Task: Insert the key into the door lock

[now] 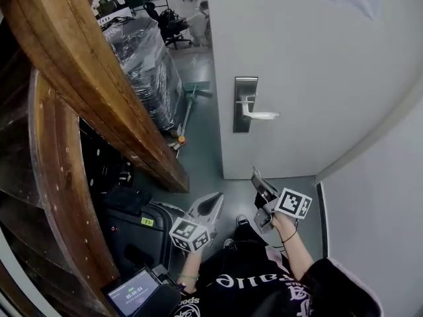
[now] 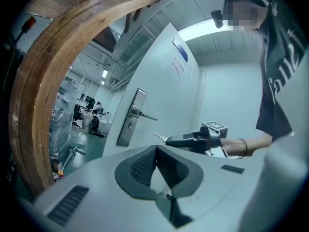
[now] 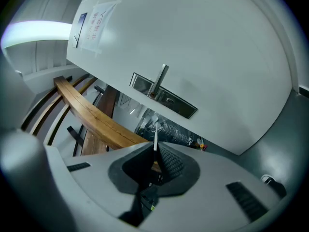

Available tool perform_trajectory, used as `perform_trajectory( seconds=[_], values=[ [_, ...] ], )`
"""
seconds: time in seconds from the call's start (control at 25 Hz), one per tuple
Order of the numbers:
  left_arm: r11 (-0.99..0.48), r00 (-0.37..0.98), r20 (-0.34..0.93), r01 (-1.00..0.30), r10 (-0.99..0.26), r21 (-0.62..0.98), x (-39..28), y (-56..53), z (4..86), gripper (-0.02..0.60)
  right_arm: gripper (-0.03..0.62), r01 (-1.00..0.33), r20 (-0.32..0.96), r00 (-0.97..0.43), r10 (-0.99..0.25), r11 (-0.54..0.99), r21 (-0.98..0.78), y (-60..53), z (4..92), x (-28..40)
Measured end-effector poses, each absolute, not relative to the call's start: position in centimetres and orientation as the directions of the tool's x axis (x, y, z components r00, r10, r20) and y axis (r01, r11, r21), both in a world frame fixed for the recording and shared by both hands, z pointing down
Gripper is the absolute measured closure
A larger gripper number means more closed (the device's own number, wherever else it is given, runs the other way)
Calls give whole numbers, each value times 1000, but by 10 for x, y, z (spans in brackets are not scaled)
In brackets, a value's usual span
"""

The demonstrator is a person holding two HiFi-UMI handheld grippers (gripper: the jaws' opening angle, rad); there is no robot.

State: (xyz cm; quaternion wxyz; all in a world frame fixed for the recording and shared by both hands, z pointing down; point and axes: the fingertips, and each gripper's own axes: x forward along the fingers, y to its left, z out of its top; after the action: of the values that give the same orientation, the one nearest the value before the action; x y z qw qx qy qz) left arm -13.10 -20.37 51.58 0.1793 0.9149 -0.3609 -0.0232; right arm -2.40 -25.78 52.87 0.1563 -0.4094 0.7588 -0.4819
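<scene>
white flat door (image 1: 310, 65): fills the upper right of the head view, with workshop floor visible past its left edge. curved varnished wooden beam (image 1: 99, 98): runs down the left of the head view, beside that opening. bulky load wrapped in clear plastic film (image 1: 147, 61): stands behind the beam, well apart from the door. brushed-steel lock plate with a lever handle (image 1: 245, 104): fixed near the door's left edge; a round keyhole (image 3: 169, 100) sits on the plate just beside the lever. left gripper (image 1: 215, 202): held low in front of the person and pointed towards the door, jaws closed together with nothing between them. right gripper (image 1: 256, 177): held near the door, below the lock plate in the head view, jaws clamped on a thin silver metal key (image 3: 155, 135). the key blade projects past the jaw tips, aimed towards the lock plate, apart from it and not in the keyhole.
</scene>
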Motion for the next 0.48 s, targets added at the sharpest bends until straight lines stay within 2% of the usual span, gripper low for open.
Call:
perform_trajectory(
  seconds=[0.48],
  values=[
    [-643, 696, 69, -693, -715, 325, -125, -273, 500, 577, 559, -418, 133, -619, -774, 182, -890, -391, 542, -18]
  ],
)
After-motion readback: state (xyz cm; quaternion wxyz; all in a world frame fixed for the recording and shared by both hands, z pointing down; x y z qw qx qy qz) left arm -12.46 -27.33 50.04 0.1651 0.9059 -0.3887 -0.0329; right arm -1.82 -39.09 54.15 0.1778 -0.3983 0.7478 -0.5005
